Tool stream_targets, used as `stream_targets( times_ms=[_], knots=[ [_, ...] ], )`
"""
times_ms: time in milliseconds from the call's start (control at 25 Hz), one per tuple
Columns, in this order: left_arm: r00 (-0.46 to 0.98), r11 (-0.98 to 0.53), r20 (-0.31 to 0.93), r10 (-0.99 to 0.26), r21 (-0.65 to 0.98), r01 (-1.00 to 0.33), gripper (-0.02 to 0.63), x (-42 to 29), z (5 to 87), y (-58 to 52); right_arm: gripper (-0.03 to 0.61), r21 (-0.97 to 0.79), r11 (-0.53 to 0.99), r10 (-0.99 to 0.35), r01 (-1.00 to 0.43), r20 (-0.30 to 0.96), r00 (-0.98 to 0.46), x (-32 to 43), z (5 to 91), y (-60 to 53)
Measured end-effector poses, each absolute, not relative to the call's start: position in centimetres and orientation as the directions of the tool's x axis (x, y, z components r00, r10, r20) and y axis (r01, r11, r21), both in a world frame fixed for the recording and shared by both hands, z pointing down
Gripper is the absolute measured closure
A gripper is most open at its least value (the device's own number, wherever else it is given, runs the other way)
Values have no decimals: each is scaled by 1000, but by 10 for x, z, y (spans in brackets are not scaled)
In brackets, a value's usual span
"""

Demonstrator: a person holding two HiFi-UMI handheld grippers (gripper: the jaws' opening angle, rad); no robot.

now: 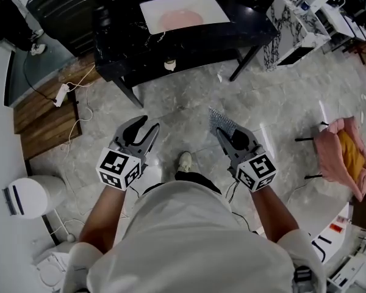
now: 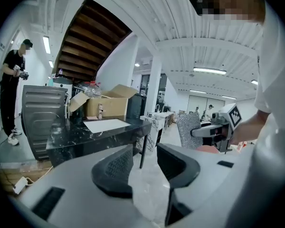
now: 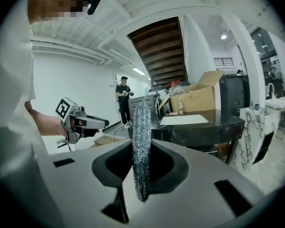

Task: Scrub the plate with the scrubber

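While both grippers hang over the floor, well short of the black counter (image 1: 247, 26), the head view puts the pink plate (image 1: 182, 20) ahead and about midway between them. It lies flat inside a white rectangular tray (image 1: 151, 8), and nothing else shows in that tray. The right gripper (image 1: 227, 134) carries the scrubber (image 1: 221, 121), which juts forward past its tips towards the counter. The left gripper (image 1: 147, 128) points the same way with nothing in it.

In the left gripper view, the left gripper's fingers (image 2: 115, 167) stand spread, with only bare floor between them. The tray (image 2: 106, 125) sits ahead and to the left on the counter (image 2: 80, 141), with a cardboard box (image 2: 107, 104) behind it (contents not readable).

In the right gripper view, the right gripper's fingers (image 3: 167, 164) pinch the scrubber (image 3: 141, 141) edge-on. Its long axis is upright and its upper end rises above the fingers. The tray (image 3: 183, 119) lies ahead and to the right.

By my judgement, neither hand is clearly nearer. The coming move is a reach forward and down until the scrubber's flat side meets the plate.
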State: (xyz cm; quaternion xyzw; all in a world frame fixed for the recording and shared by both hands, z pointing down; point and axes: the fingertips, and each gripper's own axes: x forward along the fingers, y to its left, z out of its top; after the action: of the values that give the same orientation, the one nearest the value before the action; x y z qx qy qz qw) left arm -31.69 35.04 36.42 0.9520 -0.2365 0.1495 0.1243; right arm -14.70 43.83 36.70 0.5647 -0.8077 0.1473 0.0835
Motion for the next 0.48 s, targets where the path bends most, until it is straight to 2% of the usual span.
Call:
stream_targets(
  times_ms=[240,480],
  knots=[
    [825,-840,334,-455,147,-523,460,-265,360,292,503,-135,310,-904,-941,265,-335,-89,360,386],
    [817,-826,355,-454,178,-535,454,-232,365,243,502,-133,312,-906,-941,257,-337,-62,361,347]
  ],
)
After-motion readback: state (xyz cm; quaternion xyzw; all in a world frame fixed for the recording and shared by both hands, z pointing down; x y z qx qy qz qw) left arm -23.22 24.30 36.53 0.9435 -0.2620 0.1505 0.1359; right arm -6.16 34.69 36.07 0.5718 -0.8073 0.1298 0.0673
